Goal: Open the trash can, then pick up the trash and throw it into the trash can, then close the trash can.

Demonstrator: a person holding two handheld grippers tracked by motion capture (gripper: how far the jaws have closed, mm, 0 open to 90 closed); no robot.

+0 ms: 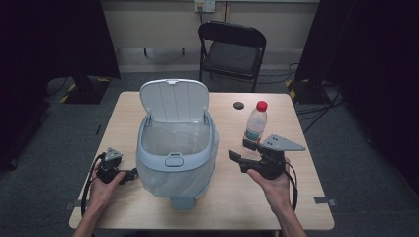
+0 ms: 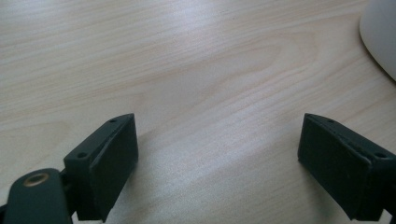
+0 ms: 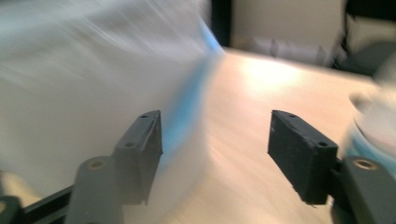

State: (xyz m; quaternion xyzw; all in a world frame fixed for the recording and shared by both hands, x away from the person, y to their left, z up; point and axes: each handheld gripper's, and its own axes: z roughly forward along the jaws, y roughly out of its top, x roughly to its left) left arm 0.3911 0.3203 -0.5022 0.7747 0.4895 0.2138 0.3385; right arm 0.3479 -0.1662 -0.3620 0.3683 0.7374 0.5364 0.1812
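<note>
Pedal bin point(image 1: 176, 148), lid raised, stands mid-counter point(image 1: 232, 197). Left gripper point(image 1: 132, 174), fingers wide and empty, lies just beside its left wall. Right gripper point(image 1: 242, 150), fingers wide, empty, sits between bin and bottle point(image 1: 256, 122); bare counter lies near and far.

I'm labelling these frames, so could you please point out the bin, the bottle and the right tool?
bin point(image 1: 175, 161): high view, front rim by the latch.
bottle point(image 1: 256, 121): high view, clear body above the label.
right tool point(image 1: 242, 150): high view, midway between its open jaw tips.
</note>
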